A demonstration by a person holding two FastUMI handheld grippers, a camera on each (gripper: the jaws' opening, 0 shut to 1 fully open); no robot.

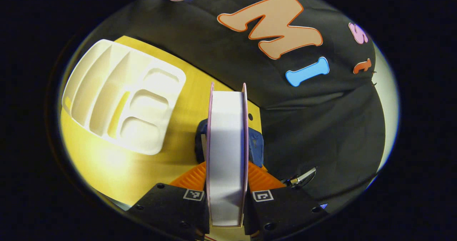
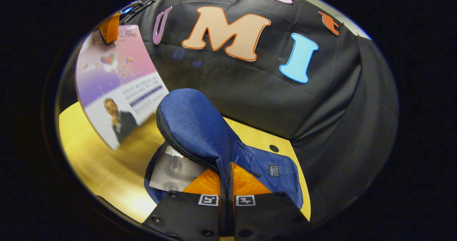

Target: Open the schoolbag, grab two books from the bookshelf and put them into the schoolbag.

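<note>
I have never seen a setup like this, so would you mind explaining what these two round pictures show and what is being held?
A person holds a two-finger gripper in each hand, and a fisheye camera rides on each, looking along its own fingers.

In the left gripper view, the left gripper is shut on a book, seen edge-on: white pages between pink covers. Behind lies a white bookshelf with its compartments empty, on the yellow table.

In the right gripper view, the right gripper pinches the flap of the blue schoolbag, holding it open. Another book already lies inside. At upper left, the same pink book hangs from the left gripper's orange fingers, apparently heading for the bag.
</note>
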